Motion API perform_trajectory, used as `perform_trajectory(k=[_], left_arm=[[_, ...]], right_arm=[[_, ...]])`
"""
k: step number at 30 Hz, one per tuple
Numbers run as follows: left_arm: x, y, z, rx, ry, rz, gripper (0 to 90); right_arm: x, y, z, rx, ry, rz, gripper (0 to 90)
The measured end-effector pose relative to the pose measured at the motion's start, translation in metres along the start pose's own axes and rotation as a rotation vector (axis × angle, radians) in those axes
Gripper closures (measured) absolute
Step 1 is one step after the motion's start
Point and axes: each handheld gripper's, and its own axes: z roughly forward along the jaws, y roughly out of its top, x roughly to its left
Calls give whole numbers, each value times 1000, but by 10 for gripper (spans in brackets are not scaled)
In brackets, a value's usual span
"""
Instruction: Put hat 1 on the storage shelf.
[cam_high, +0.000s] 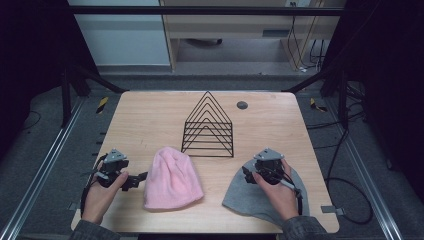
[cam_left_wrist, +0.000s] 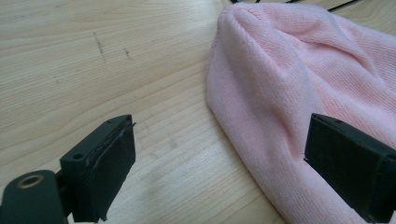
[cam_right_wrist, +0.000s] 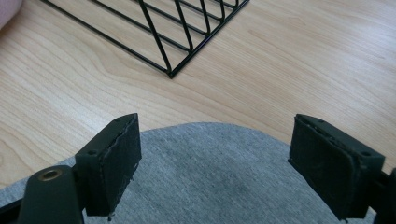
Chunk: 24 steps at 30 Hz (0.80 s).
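Gaping empty: left hand-held gripper (cam_left_wrist: 219, 158) beside pink beanie (cam_left_wrist: 299, 84), right hand-held gripper (cam_right_wrist: 215, 163) over grey beanie (cam_right_wrist: 210, 172).

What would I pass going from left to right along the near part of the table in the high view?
Left claw held in a hand, jaws open → soft pink knitted hat lying flat → right claw, jaws open, over the flat grey fabric hat.

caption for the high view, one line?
Open left tool beside pink hat, open right tool over grey hat, wire rack behind.
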Motion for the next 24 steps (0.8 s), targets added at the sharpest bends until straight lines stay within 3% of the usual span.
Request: perform_trajectory(k=[17,24], left_arm=[[-7,6,4,-14,-15,32,77],[-14,9,-3,-40,-17,55,77]], right_arm=[[-6,-3,0,26,-5,31,151],[-9,-2,-3,15,-14,51,150]])
